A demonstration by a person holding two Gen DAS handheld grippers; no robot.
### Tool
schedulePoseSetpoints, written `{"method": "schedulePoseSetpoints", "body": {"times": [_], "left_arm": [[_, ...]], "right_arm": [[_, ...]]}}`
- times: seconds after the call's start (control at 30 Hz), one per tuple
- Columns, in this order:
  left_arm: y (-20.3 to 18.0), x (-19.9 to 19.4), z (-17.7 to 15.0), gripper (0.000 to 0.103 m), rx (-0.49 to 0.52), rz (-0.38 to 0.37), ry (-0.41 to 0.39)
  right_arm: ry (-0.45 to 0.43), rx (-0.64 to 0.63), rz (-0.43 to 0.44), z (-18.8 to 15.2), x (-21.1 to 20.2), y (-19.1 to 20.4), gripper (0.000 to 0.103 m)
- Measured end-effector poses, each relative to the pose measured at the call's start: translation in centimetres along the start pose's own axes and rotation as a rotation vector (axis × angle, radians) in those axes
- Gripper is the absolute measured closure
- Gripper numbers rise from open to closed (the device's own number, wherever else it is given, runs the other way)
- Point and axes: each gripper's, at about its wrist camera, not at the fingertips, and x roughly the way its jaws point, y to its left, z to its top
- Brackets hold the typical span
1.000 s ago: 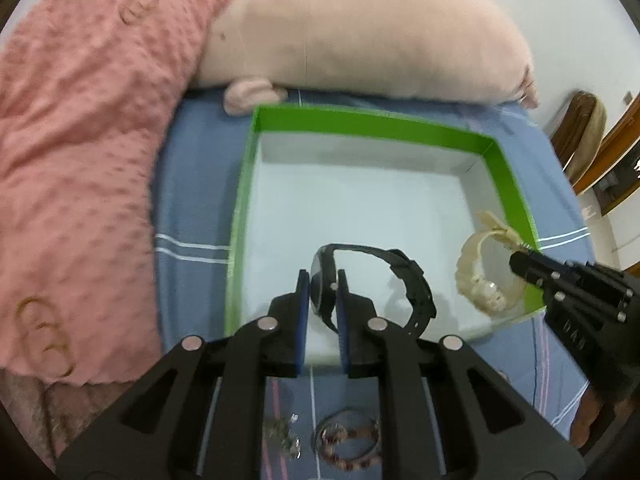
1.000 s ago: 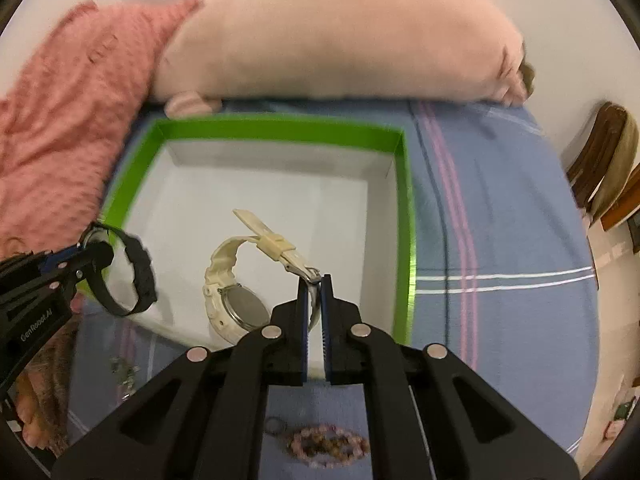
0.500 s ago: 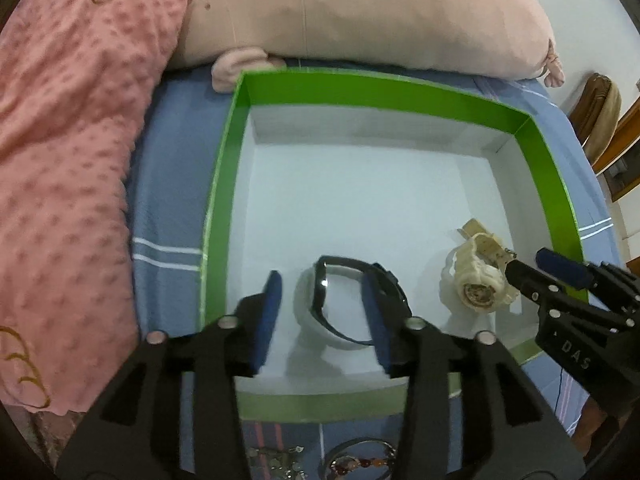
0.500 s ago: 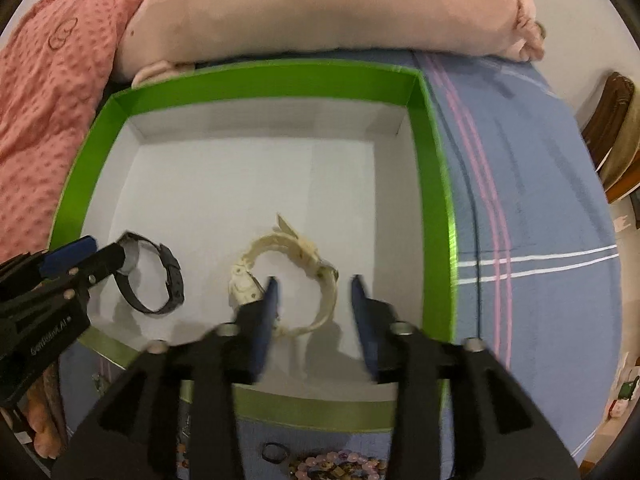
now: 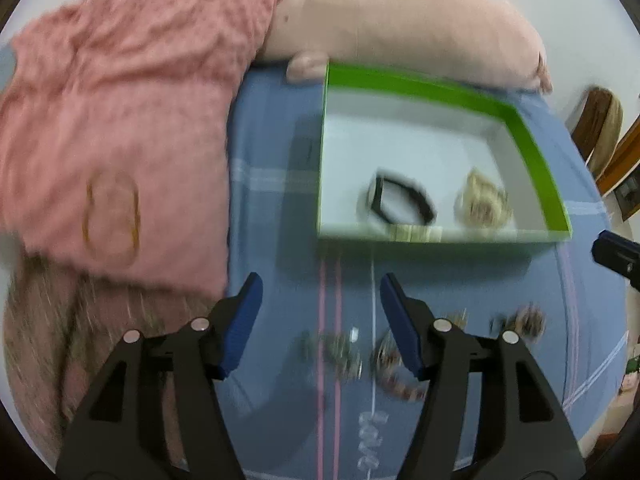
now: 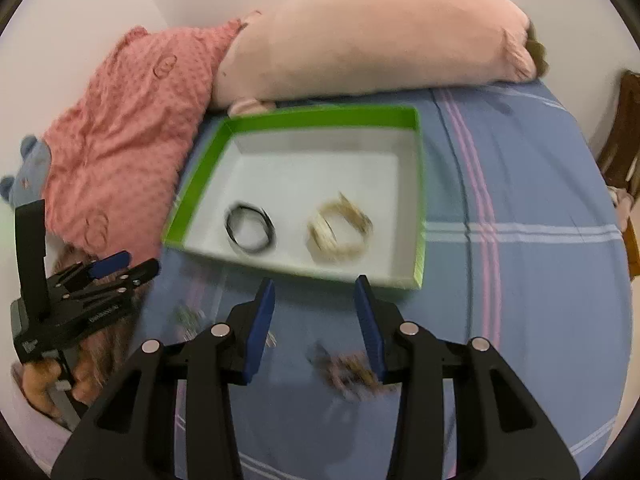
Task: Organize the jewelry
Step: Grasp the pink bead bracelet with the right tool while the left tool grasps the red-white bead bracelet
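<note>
A green-rimmed white box (image 5: 536,168) (image 6: 320,118) lies on the blue striped bedsheet. Inside it rest a black watch (image 5: 402,202) (image 6: 251,229) and a cream watch (image 5: 482,200) (image 6: 340,228), side by side. My left gripper (image 5: 320,320) hangs over the sheet in front of the box, its jaws opening with nothing between them. My right gripper (image 6: 316,316) is open too, empty, just short of the box's near wall. Blurred small jewelry pieces (image 5: 360,356) (image 6: 348,368) lie on the sheet near both grippers. The left gripper (image 6: 120,268) also shows at the left of the right wrist view.
A pink dotted blanket (image 5: 120,120) (image 6: 132,132) and a long pale pink plush pillow (image 5: 400,28) (image 6: 372,40) border the box on the left and behind. A wooden chair (image 5: 600,128) stands beyond the bed's right side. A hand (image 6: 40,380) grips the left tool.
Both grippers let go of their watches inside the box, opened, and pulled back toward the near side of the bed. The watches now lie on the box floor.
</note>
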Motion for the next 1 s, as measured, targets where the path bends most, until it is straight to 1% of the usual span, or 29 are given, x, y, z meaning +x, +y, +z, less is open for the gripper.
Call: {"method": "schedulePoseSetpoints", "body": {"times": [0.07, 0.17, 0.2, 0.23, 0.43, 0.5, 0.57, 0.63, 0.83, 1.0], "left_arm": [[0.0, 0.9, -1.4, 0.041, -0.004, -0.005, 0.038], [-0.2, 2.2, -3.2, 0.041, -0.012, -0.011, 0.088], [-0.3, 2.3, -3.7, 0.041, -0.012, -0.014, 0.095], [-0.4, 2.5, -4.1, 0.041, -0.011, -0.017, 0.101], [-1.0, 2.7, -5.0, 0.041, 0.007, -0.029, 0.128], [-1.0, 2.8, -5.3, 0.040, 0.008, -0.030, 0.135], [-1.0, 3.0, -5.6, 0.040, 0.007, -0.034, 0.139], [-1.2, 3.0, -6.1, 0.040, 0.004, -0.036, 0.143], [-1.4, 2.9, -6.6, 0.040, -0.001, -0.043, 0.147], [-0.9, 2.6, -7.3, 0.040, -0.014, -0.055, 0.152]], "right_arm": [[0.042, 0.007, -0.032, -1.8, 0.8, -0.9, 0.061], [0.132, 0.030, -0.095, -4.5, 3.0, -2.2, 0.063], [0.146, 0.029, -0.105, -5.2, 3.7, -2.4, 0.067], [0.156, 0.032, -0.113, -5.8, 4.0, -2.7, 0.069], [0.197, 0.063, -0.157, -6.9, 6.9, -3.8, 0.074], [0.207, 0.069, -0.153, -7.2, 7.6, -3.8, 0.076], [0.208, 0.060, -0.144, -7.3, 7.9, -3.5, 0.081], [0.216, 0.042, -0.134, -7.4, 8.1, -2.9, 0.090], [0.223, 0.009, -0.070, -8.1, 7.4, -0.7, 0.096], [0.208, -0.032, 0.004, -8.6, 4.8, 1.9, 0.096]]}}
